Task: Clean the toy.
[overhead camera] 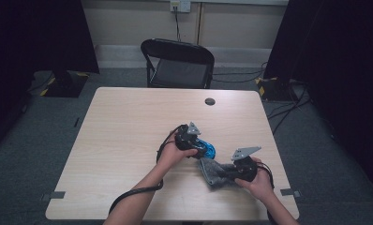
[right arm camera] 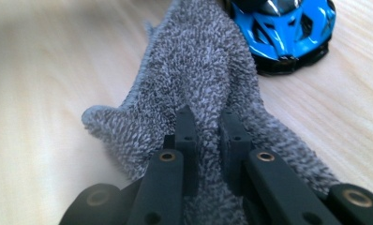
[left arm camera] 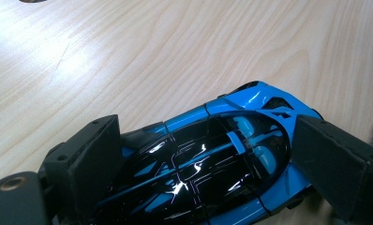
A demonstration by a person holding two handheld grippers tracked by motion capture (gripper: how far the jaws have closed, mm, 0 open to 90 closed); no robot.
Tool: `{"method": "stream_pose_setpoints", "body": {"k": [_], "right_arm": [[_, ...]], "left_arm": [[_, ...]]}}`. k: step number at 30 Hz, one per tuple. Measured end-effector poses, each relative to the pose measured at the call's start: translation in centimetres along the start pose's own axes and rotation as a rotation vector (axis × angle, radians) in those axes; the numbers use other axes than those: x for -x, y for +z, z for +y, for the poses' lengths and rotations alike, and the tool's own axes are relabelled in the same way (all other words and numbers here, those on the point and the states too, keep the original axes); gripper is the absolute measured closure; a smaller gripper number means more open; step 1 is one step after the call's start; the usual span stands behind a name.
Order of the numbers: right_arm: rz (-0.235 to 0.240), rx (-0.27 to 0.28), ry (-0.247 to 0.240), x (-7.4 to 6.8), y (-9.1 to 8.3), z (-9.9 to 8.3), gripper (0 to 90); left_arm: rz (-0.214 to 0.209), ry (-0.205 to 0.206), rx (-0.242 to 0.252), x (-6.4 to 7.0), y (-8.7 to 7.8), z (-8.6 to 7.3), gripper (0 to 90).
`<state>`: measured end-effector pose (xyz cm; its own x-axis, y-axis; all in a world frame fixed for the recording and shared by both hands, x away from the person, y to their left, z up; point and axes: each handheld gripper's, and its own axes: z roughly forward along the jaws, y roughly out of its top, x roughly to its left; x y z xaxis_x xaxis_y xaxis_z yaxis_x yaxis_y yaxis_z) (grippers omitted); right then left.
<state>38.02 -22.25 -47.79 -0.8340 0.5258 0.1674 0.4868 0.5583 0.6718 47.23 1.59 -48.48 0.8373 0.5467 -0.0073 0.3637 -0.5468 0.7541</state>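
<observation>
Right now I've got the left gripper (overhead camera: 194,143) clamped across the blue toy car (overhead camera: 206,149), jaws pressed on either flank of it. In the left gripper view the car (left arm camera: 208,164) runs from the lower left up toward the right of the frame, sitting on the table (left arm camera: 128,56), pinned in place. My right gripper (right arm camera: 208,122) has its jaws pinched together on a fold of the grey cloth (right arm camera: 198,61); in the right gripper view the cloth stretches up the middle of the frame until it touches the car's nose (right arm camera: 283,28) at the upper right.

From the high view everything's bunched in the lower right-of-centre part of the table, cloth (overhead camera: 215,172) just below and right of the car, right gripper (overhead camera: 243,169) on its right edge.

My read: this is the wipe-down step, car held steady, cloth about to go over it. Next I'd need to drag the cloth up onto the bodywork without letting the left grip slip. That glossy roof looks slick, so I'd keep the pressure light.
</observation>
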Motion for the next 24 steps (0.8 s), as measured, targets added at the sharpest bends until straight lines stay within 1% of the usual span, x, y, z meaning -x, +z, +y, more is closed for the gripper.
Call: {"method": "stream_pose_setpoints", "body": {"k": [3, 5, 6, 10, 14, 16, 18, 24], "right_arm": [[-0.016, -0.013, 0.008, 0.9, 0.6, 0.5, 80.9], [-0.034, -0.029, 0.005, 1.4, 0.9, 1.1, 80.9], [-0.041, -0.040, 0.012, 1.6, 1.0, 1.3, 80.9], [-0.064, -0.038, 0.044, 2.7, 1.0, 1.6, 80.9], [-0.080, -0.029, 0.065, 3.4, 0.9, 1.7, 81.0], [-0.094, -0.024, 0.086, 3.9, 0.8, 1.6, 81.0], [-0.095, -0.014, 0.106, 4.4, 0.8, 1.6, 81.0], [-0.136, -0.014, 0.132, 5.4, 0.9, 2.1, 81.2]], "left_arm": [[-0.009, 0.008, -0.003, 0.2, 0.0, 0.1, 9.5], [-0.005, 0.011, -0.006, 0.1, 0.0, 0.1, 9.6], [-0.003, 0.009, -0.002, 0.1, 0.0, 0.0, 9.6], [-0.003, 0.009, 0.000, 0.0, -0.1, 0.0, 9.7], [-0.003, 0.009, -0.004, 0.0, 0.0, 0.0, 9.7], [-0.003, 0.007, -0.001, 0.1, 0.0, 0.0, 9.7], [-0.003, 0.008, 0.001, 0.1, 0.0, 0.0, 9.7], [-0.003, 0.007, 0.001, 0.1, 0.0, 0.0, 9.7]]}}
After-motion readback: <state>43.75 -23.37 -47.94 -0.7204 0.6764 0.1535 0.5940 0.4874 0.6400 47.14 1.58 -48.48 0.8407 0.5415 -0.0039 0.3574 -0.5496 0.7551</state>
